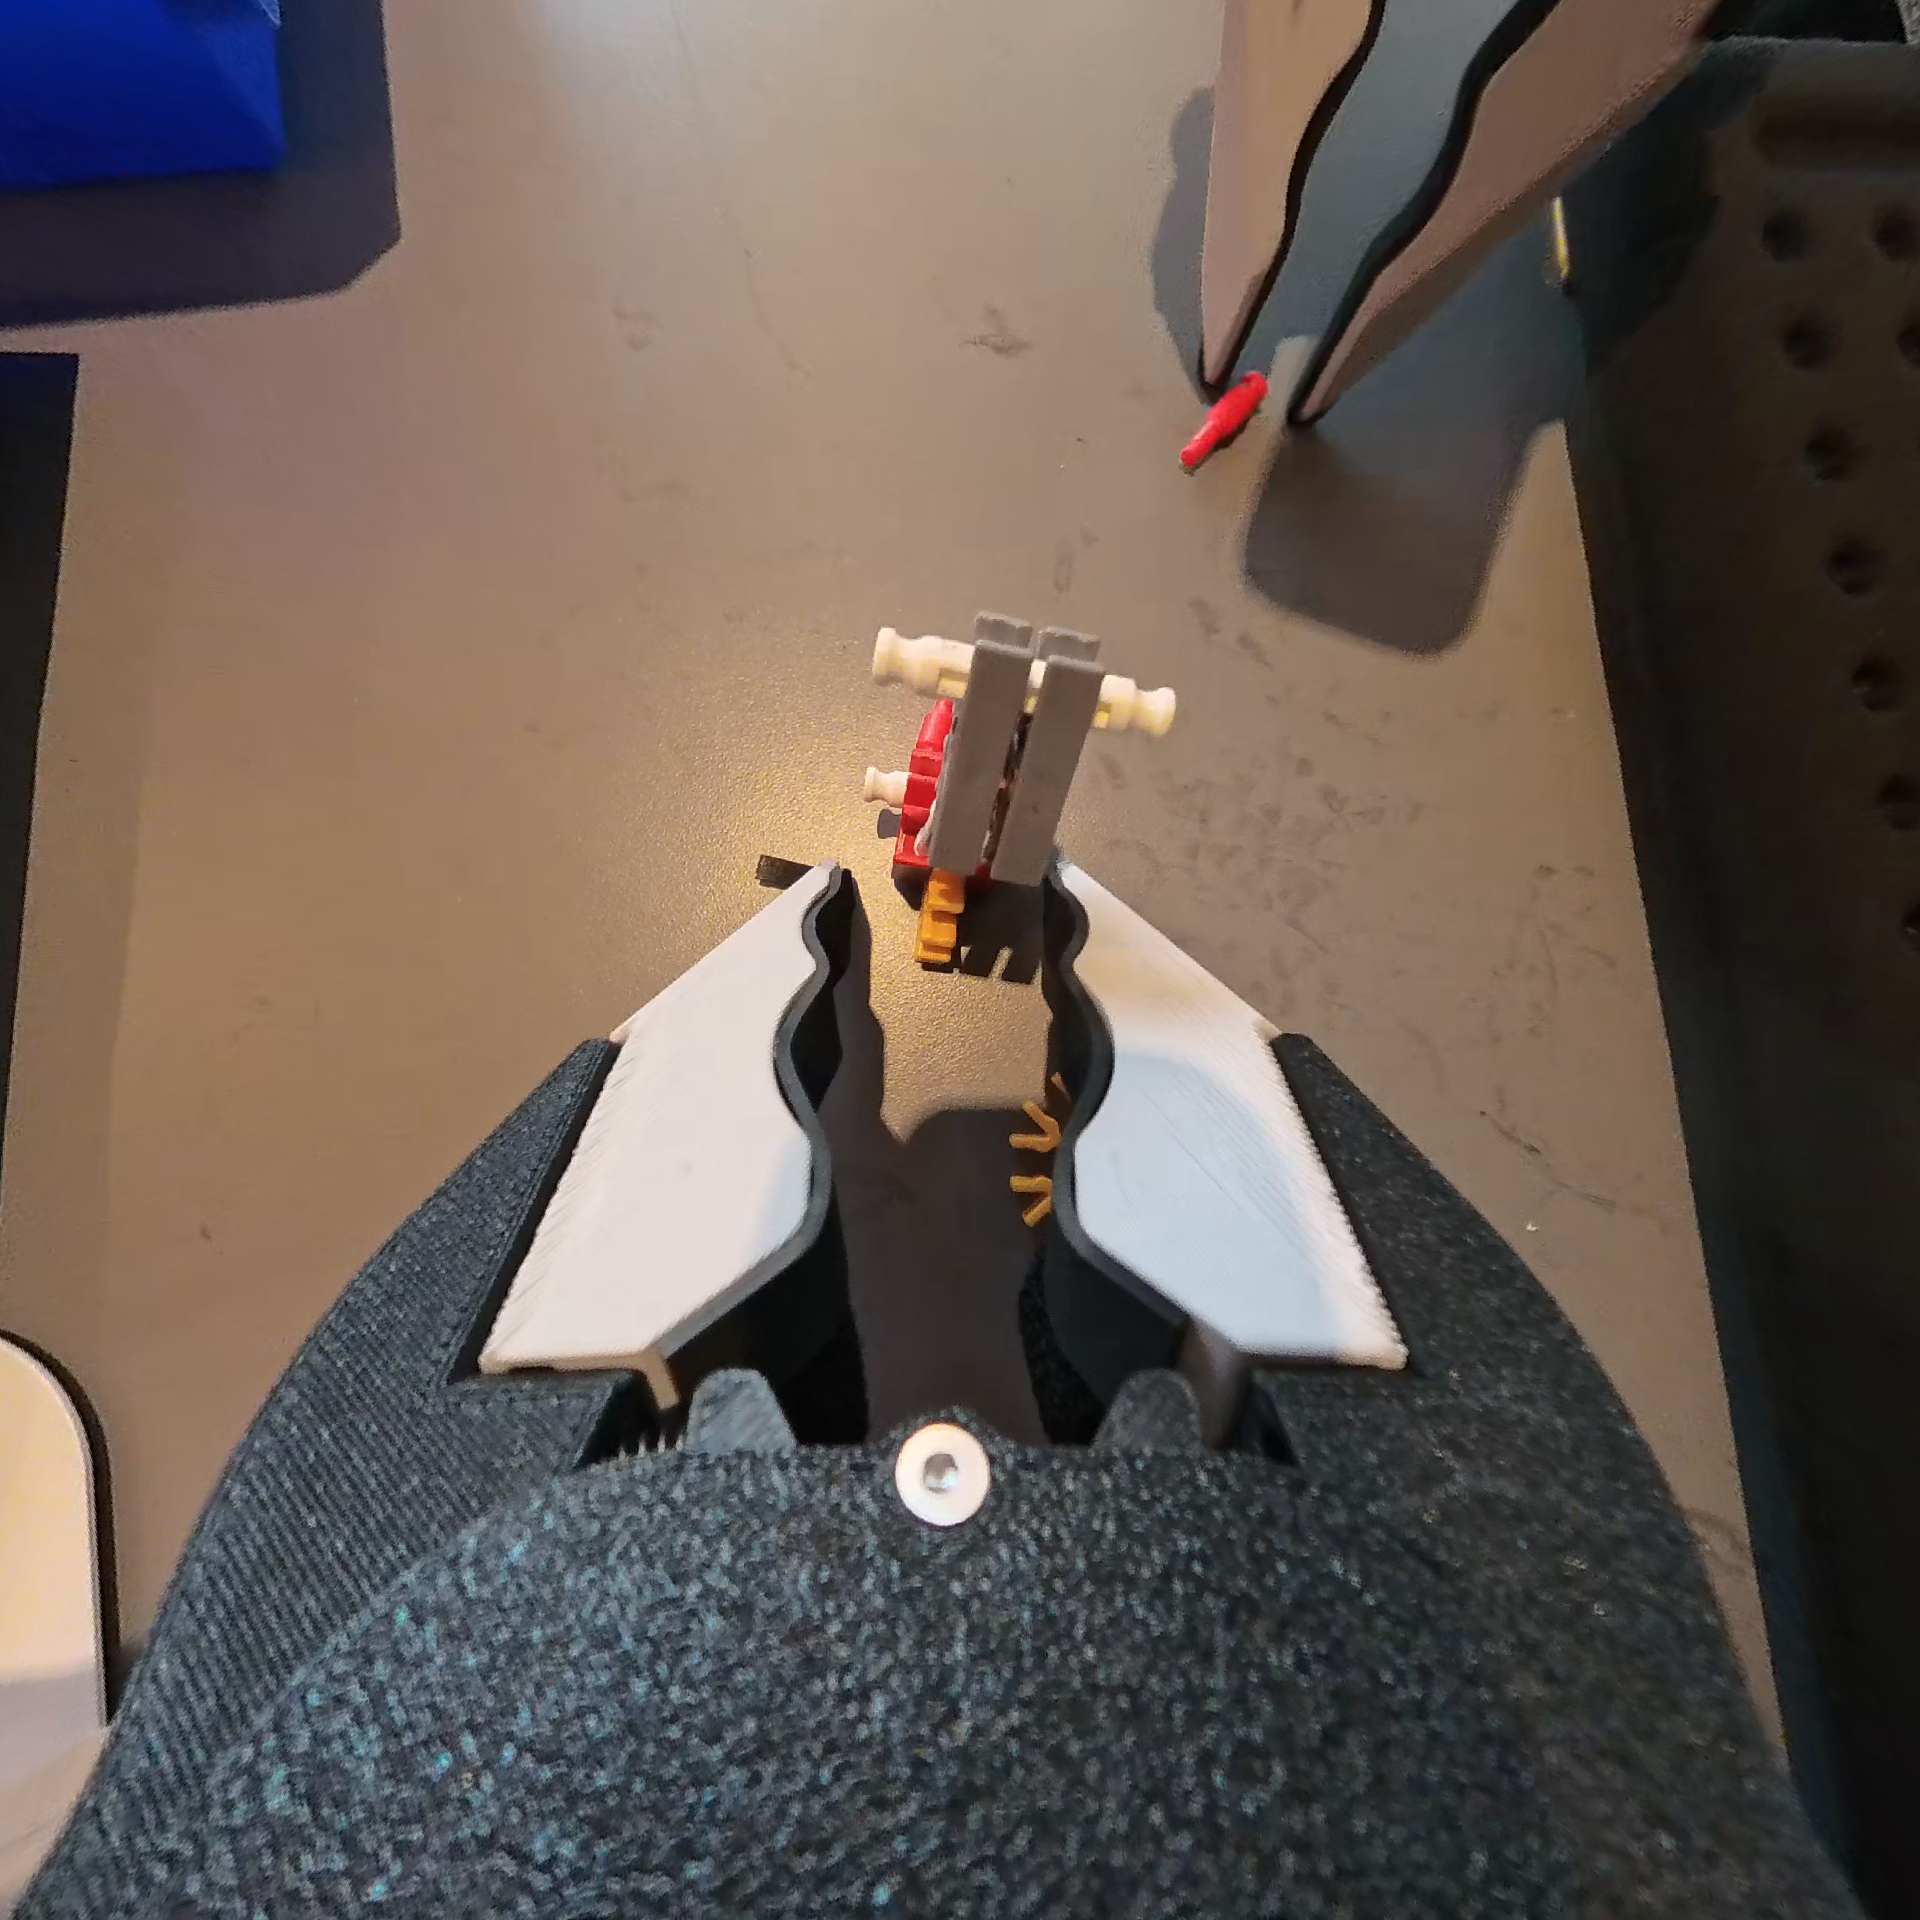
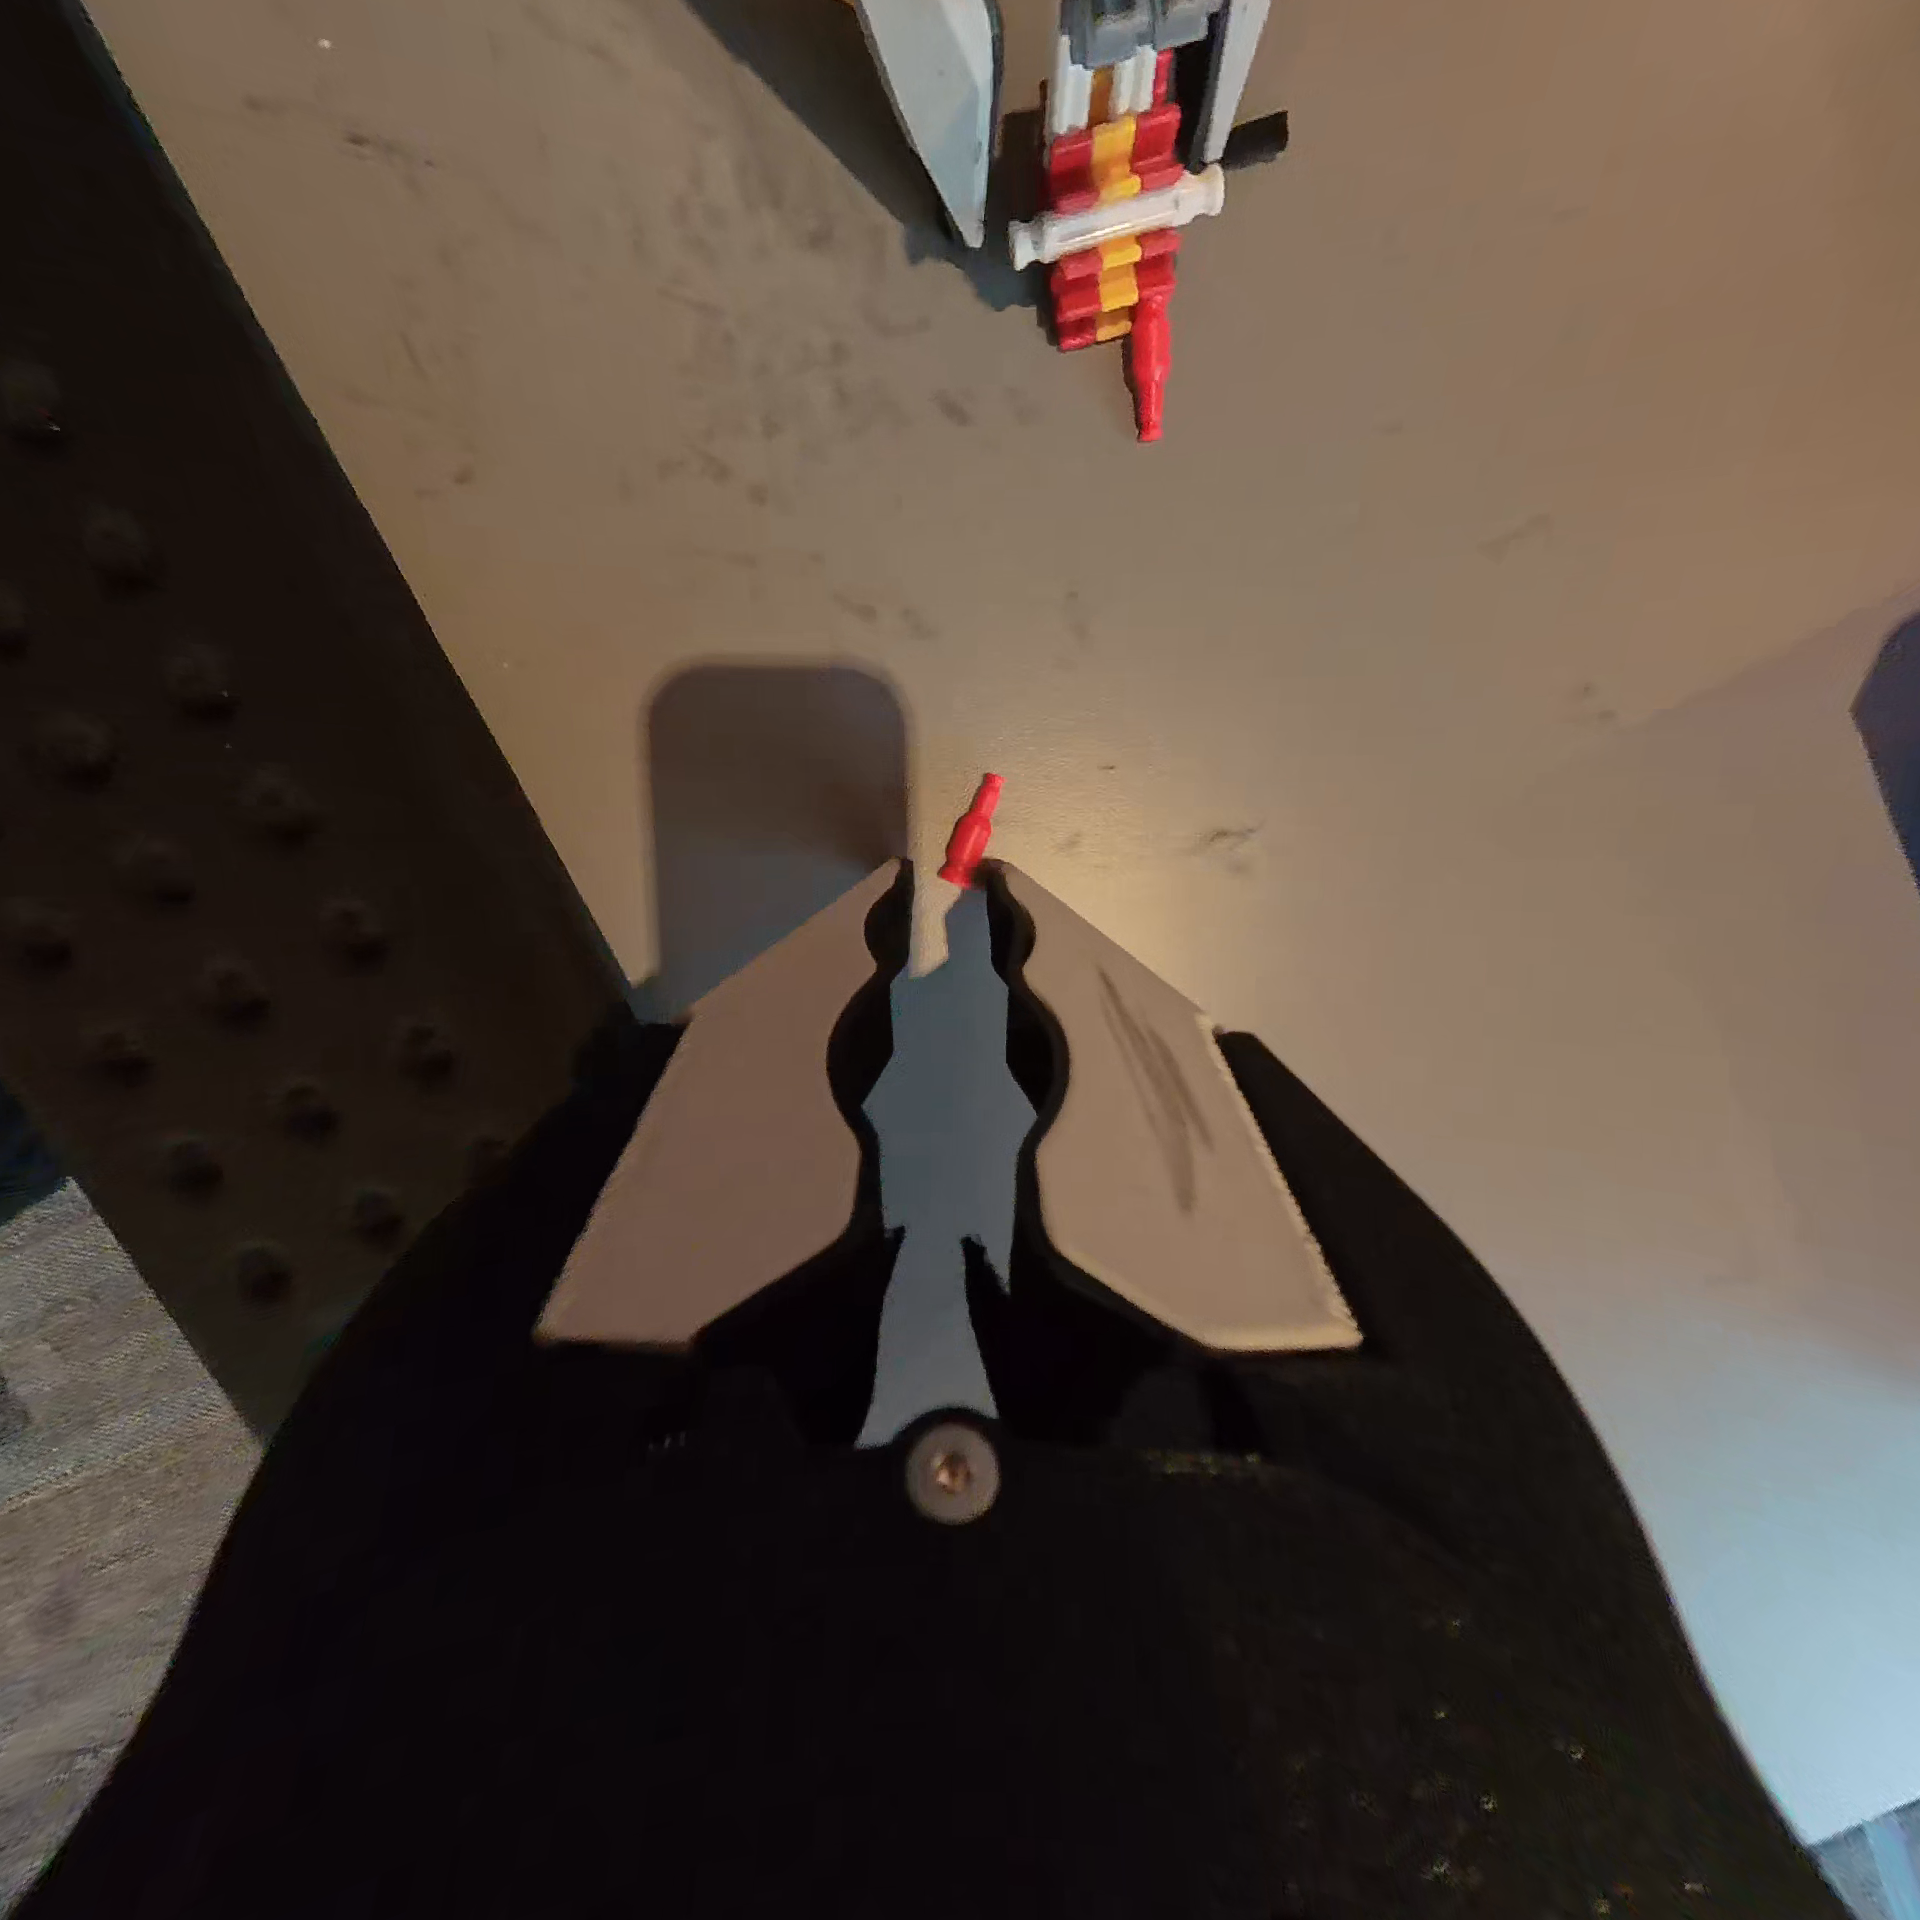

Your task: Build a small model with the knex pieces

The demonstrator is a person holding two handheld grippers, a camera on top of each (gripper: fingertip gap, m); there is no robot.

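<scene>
A small assembly [image 1: 992, 769] of grey bars, red and yellow toothed parts and white pins stands on the tan table [image 1: 623, 520]. My left gripper [image 1: 948, 883] is open, its white fingers either side of the assembly's base with a gap showing. The assembly also shows in the right wrist view [image 2: 1117, 218], with a red pin [image 2: 1148, 353] at its near end. My right gripper [image 2: 948, 871] is down at the table with its jaws narrowly apart. A loose red pin [image 2: 971, 831] lies with one end between its tips. The pin also shows in the left wrist view [image 1: 1224, 421].
A dark foam block with holes [image 1: 1818, 520] runs along one side and shows in the right wrist view [image 2: 156, 831]. A blue box [image 1: 135, 83] sits on a dark mat [image 1: 208, 239] at the far left. A white object [image 1: 42, 1507] is at the near left edge. Spacing between my two grippers at the tips: around 12 cm.
</scene>
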